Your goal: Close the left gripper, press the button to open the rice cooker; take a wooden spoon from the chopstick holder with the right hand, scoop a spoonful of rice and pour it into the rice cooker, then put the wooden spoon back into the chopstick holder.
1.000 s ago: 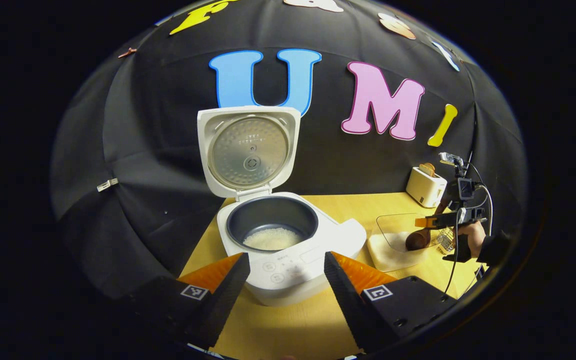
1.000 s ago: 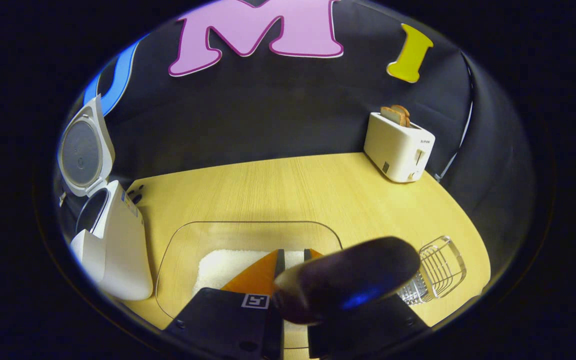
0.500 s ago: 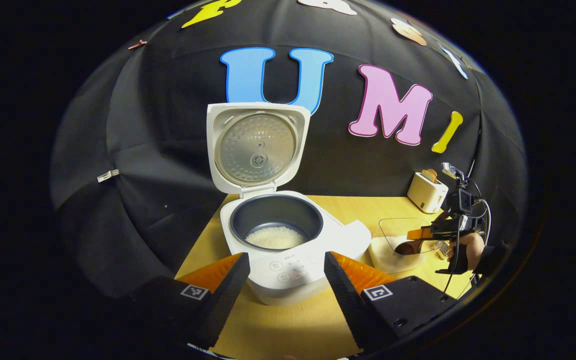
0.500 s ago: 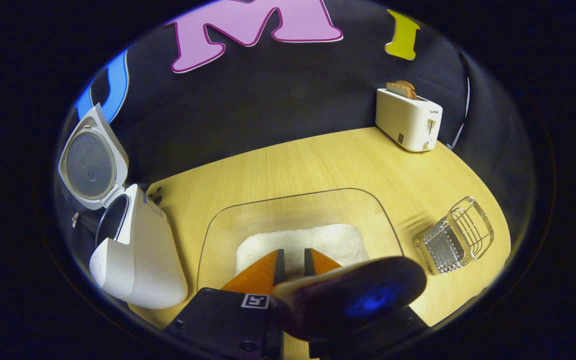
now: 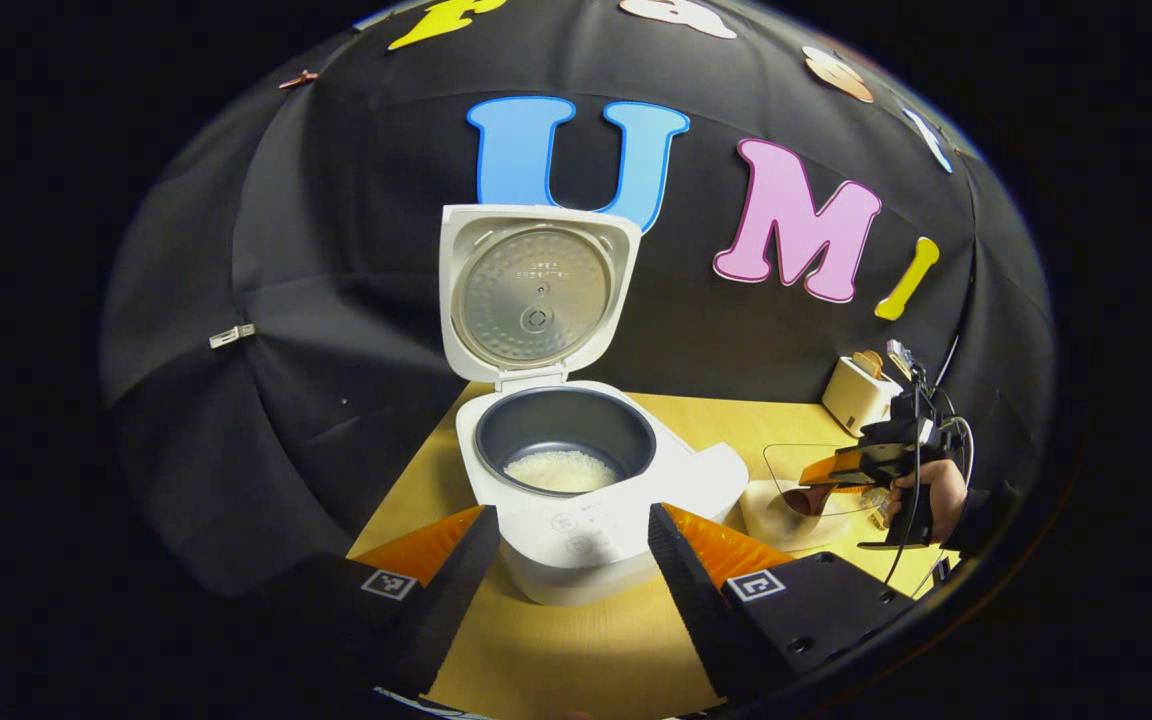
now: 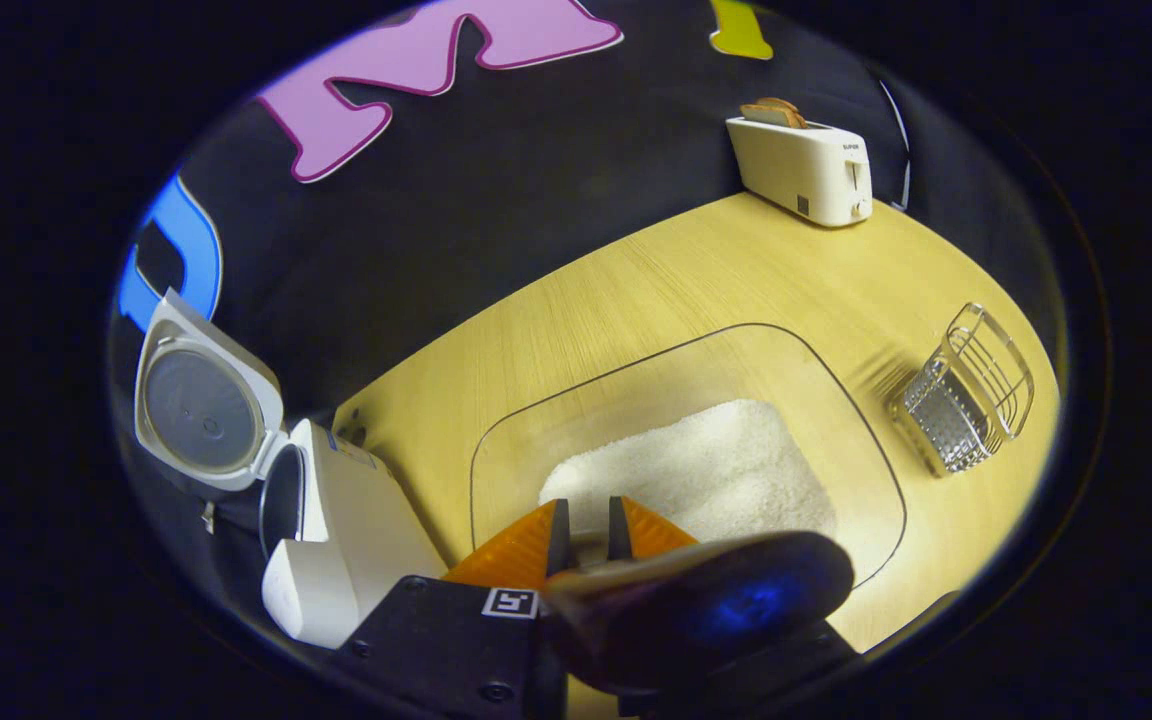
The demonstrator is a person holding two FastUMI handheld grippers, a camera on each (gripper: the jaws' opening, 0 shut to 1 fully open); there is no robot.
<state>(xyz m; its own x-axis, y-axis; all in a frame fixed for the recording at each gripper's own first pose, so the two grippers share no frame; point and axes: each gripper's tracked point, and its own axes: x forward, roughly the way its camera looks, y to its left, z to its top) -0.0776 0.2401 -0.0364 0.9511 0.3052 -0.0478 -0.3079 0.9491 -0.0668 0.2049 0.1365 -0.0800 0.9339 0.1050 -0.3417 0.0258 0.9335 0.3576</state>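
Between right gripper [image 6: 587, 520] jaws, wooden spoon [image 6: 706, 610], seemingly clamped, bowl sideways

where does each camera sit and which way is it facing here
Left gripper view: rides the left gripper, facing the open white rice cooker; its own spread fingers show, and farther off the right gripper and a hand.
Right gripper view: rides the right gripper, looking down at the clear glass dish of rice; its fingers grip a dark wooden spoon.
Shared: rice cooker, dish, white toaster, wooden table.
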